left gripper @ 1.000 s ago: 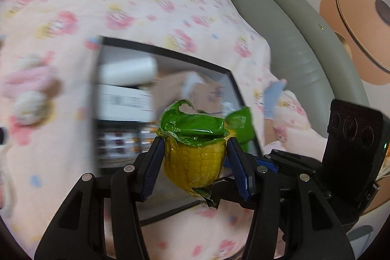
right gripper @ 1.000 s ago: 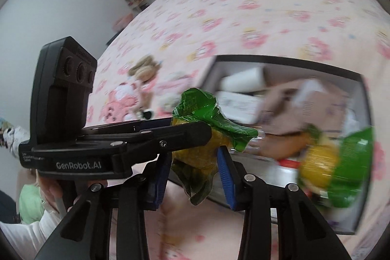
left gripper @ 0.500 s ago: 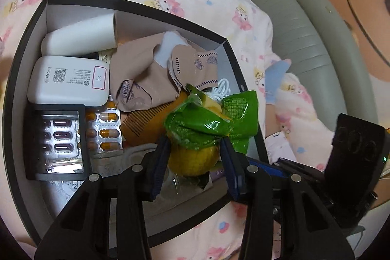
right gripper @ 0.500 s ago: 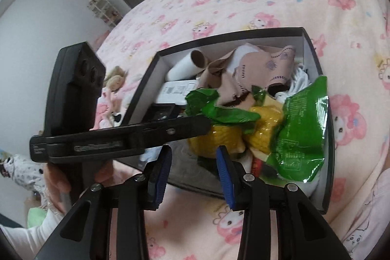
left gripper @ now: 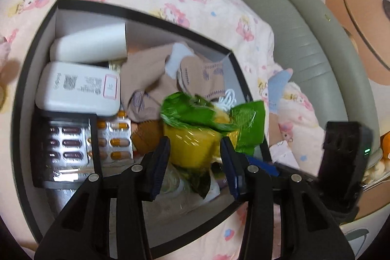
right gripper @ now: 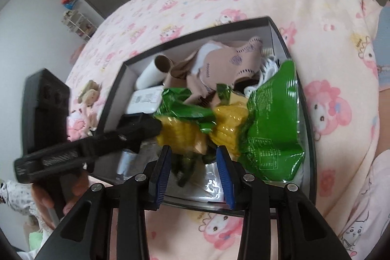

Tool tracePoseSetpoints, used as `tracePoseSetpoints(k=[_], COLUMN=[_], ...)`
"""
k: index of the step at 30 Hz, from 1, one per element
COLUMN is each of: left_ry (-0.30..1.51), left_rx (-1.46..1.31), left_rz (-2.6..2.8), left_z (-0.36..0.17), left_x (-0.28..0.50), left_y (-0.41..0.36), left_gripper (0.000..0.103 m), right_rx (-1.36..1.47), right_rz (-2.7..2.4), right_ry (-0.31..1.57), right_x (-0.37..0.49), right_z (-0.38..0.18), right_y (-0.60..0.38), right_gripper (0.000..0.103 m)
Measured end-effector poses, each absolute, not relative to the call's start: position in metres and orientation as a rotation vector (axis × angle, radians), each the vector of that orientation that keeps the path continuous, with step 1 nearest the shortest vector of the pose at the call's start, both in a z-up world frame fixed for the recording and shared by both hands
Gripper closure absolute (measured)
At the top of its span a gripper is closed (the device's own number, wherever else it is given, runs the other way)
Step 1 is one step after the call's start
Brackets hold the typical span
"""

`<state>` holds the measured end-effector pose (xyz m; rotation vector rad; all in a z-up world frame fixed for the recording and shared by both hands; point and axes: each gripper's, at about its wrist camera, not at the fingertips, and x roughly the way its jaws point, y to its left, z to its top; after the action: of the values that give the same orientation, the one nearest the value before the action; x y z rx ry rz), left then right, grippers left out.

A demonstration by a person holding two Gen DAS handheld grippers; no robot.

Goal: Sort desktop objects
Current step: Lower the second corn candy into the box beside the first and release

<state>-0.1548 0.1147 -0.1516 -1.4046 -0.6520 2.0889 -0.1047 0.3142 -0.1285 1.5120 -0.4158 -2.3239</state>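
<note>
Left tongs parted around corn pack over box, mid-frame; right tongs open, empty. Box nearly full; drop pending.

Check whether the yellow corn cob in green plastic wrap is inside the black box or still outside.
Inside: the corn cob sits within the black box rim, among its contents, between the left gripper fingers.
</note>
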Motion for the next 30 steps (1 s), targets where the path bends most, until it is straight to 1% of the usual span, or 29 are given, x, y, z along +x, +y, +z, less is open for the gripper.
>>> tracePoseSetpoints(k=[7,13,16,20,22,26,30], left_ry=[-0.674,-0.626,-0.639,-0.612,-0.645,-0.775,-0.763], left_rx=[-1.325,-1.409,-1.429,-1.414,-1.389,-1.291,-1.280], left_rz=[2.186,2.204,2.126,2.069,2.054,2.053,2.169], left_z=[-0.145,-0.159,-0.167,-0.166,-0.162,-0.151,-0.147], left_x=[-0.157,-0.165,-0.167,-0.164,-0.164,-0.165,-0.165], left_y=[0.104,0.106,0.112,0.121,0.116,0.094,0.086], left_gripper=[0.060,0.060,0.059,0.053,0.053,0.053,0.053], right_rx=[1.580,1.562,1.544,1.538,1.532,1.491,1.468], right_rz=[-2.310,-2.330,-2.355,-2.363,-2.377,-2.423,-2.445], right_ry=[-0.412,-0.428,-0.434,-0.449,-0.434,-0.410,-0.423], right_x=[-0.107,-0.103,-0.103,-0.102,-0.101,-0.100,-0.102], right_z=[-0.146,-0.142,-0.139,-0.137,-0.135,-0.124,-0.123], right_y=[0.311,0.314,0.317,0.320,0.320,0.321,0.323], right_gripper=[0.069,0.069,0.069,0.069,0.069,0.069,0.069])
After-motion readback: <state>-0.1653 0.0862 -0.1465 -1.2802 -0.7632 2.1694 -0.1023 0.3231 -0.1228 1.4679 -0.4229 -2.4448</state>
